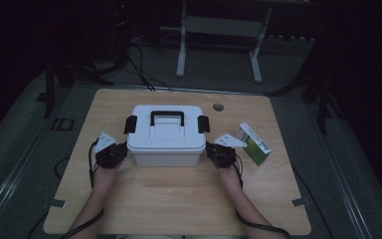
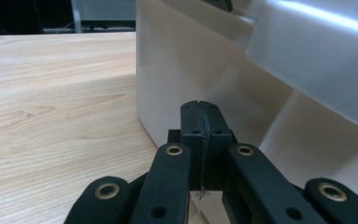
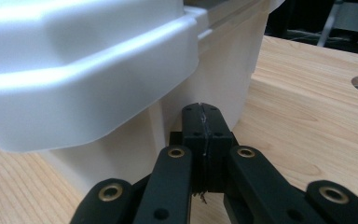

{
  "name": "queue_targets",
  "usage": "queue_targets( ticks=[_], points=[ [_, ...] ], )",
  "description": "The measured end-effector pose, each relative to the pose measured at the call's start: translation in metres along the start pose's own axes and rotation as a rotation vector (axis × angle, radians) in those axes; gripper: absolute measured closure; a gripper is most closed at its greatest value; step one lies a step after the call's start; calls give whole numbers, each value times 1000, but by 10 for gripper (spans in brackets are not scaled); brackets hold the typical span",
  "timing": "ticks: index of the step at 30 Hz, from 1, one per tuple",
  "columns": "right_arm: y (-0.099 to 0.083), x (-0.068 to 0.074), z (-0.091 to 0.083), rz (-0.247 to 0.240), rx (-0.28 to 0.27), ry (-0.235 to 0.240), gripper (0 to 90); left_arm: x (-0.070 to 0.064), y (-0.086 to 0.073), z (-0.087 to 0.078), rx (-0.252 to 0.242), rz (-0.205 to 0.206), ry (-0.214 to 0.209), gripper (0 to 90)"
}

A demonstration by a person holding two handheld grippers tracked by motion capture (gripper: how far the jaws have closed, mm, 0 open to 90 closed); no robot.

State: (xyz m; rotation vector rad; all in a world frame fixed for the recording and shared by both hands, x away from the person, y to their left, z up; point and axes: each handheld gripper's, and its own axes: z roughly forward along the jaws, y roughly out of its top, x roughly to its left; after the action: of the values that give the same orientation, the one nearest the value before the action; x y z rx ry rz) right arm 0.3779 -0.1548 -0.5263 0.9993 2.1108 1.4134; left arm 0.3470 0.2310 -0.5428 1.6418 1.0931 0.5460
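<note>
white storage box [image 1: 166, 144] | lid shut, black handle and latches | upright | table centre

Storage box [image 1: 166, 137] sitting mid tabletop [image 1: 179, 199], handle [image 1: 167, 117] lying on its lid. Left gripper [image 1: 121, 151] sitting just beside the box's left end, right gripper [image 1: 212, 149] just beside its right end. Small carton [image 1: 254, 143] lying right of the right gripper. Tabletop hole [image 1: 218, 107] sitting far-right of the box.

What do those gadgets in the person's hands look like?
Each of the two, the left gripper and the right gripper, is black, topped by a grey three-cornered plate and trailing a black cable. Their black fingers have brass-ringed pivots. The forearms look bare, with no sleeves.
</note>
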Motion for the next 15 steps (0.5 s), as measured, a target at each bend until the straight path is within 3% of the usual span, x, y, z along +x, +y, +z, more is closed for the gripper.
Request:
queue_targets(
  ticks=[15],
  points=[
    [-10,-2,-23,12,3,3,900,-20,-2,-3,21,7,-40,898]
  ],
)
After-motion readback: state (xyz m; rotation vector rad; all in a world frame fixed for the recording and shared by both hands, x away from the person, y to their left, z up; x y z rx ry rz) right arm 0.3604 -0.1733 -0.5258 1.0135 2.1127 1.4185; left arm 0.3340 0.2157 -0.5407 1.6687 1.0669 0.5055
